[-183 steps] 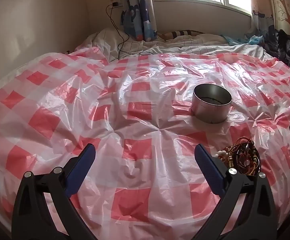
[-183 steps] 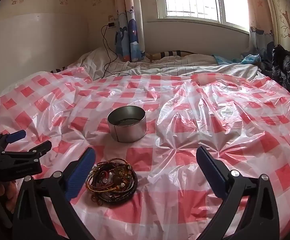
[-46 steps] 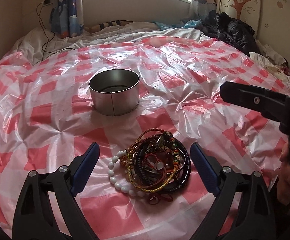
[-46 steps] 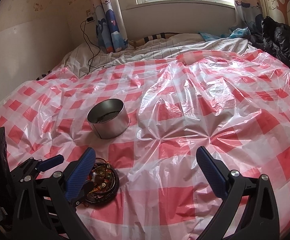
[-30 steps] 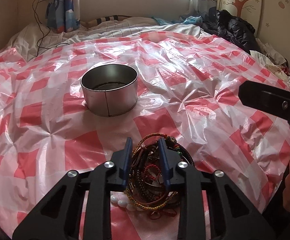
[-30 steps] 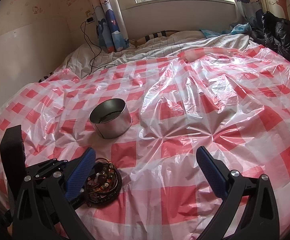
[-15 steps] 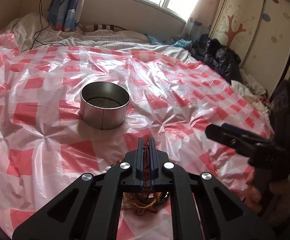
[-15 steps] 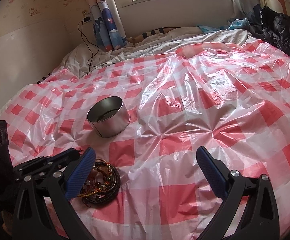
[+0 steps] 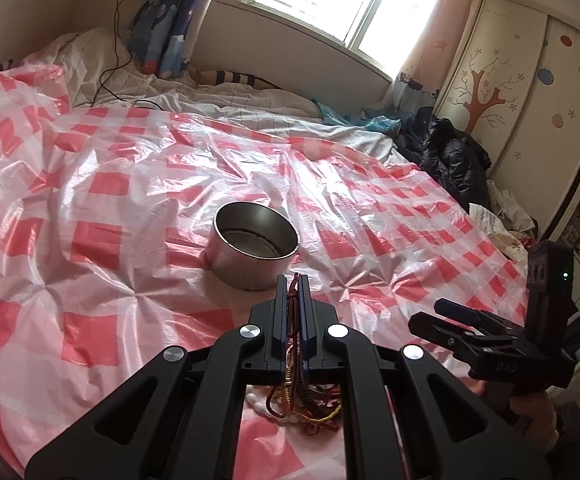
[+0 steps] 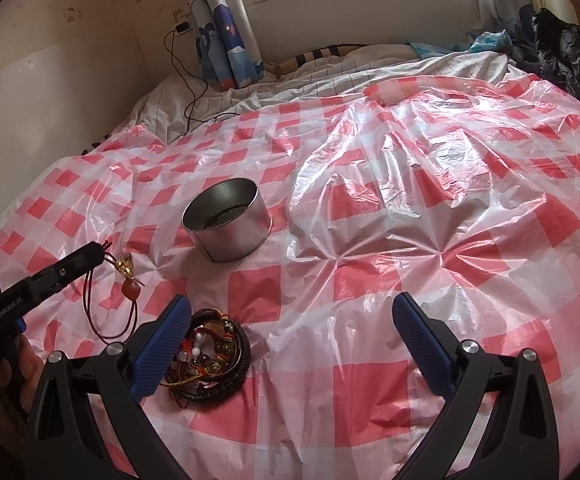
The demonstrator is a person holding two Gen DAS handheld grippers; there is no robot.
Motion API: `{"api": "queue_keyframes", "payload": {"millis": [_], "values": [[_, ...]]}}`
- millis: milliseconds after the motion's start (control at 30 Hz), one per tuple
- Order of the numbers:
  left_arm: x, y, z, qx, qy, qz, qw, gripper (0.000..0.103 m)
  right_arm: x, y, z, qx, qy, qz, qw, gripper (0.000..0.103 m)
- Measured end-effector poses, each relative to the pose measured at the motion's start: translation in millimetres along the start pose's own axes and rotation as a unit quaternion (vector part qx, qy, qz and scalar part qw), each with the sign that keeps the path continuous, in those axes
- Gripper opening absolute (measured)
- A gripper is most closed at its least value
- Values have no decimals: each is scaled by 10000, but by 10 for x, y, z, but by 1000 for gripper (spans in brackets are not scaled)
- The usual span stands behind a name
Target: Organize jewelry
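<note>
My left gripper [image 9: 291,286] is shut on a dark red cord necklace [image 10: 108,300] with a gold and amber pendant, held above the sheet; the cord hangs down from its tip [image 10: 98,250]. A pile of bracelets [image 10: 210,356] lies on the red-checked plastic sheet, also under the left gripper in the left wrist view [image 9: 301,408]. A round metal tin [image 9: 254,250] stands open beyond the pile, also in the right wrist view [image 10: 228,224]. My right gripper [image 10: 290,344] is open and empty, just right of the pile.
The red-and-white plastic sheet [image 10: 429,220] covers a bed. A black jacket [image 9: 445,156] lies at the right edge. A charger cable [image 10: 188,80] runs down the wall at the back left. A wardrobe [image 9: 529,60] stands on the right.
My left gripper closed on the pile, then lifted the red cord necklace clear of it. The right gripper has stayed open and almost still.
</note>
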State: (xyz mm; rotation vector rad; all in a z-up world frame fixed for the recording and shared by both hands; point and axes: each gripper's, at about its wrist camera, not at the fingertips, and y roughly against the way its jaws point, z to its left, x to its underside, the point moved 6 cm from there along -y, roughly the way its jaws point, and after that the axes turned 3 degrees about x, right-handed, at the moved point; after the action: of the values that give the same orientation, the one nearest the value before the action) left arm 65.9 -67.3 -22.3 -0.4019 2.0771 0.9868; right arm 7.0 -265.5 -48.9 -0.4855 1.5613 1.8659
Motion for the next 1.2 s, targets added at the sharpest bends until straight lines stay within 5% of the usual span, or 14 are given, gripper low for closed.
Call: {"api": "queue_keyframes", "payload": {"millis": [300,433,767,933,1200], "values": [[-1,-15,129,-523,-178,58,9985,5,113,-177,336,67,920,169,9956,95],[8,-19,129,-515,-157,70,9985,5,197,-284,443,182,1271,312,9912,62],[24,-26,91,-474,-175,77,9987,5,322,-531,551,147,1556,635,9857,14],[22,-27,92,-474,-166,79,9987,5,333,-524,575,241,1632,530,9849,7],[20,-33,88,-469,-145,62,9988,5,129,-333,389,-633,547,308,9960,7]]}}
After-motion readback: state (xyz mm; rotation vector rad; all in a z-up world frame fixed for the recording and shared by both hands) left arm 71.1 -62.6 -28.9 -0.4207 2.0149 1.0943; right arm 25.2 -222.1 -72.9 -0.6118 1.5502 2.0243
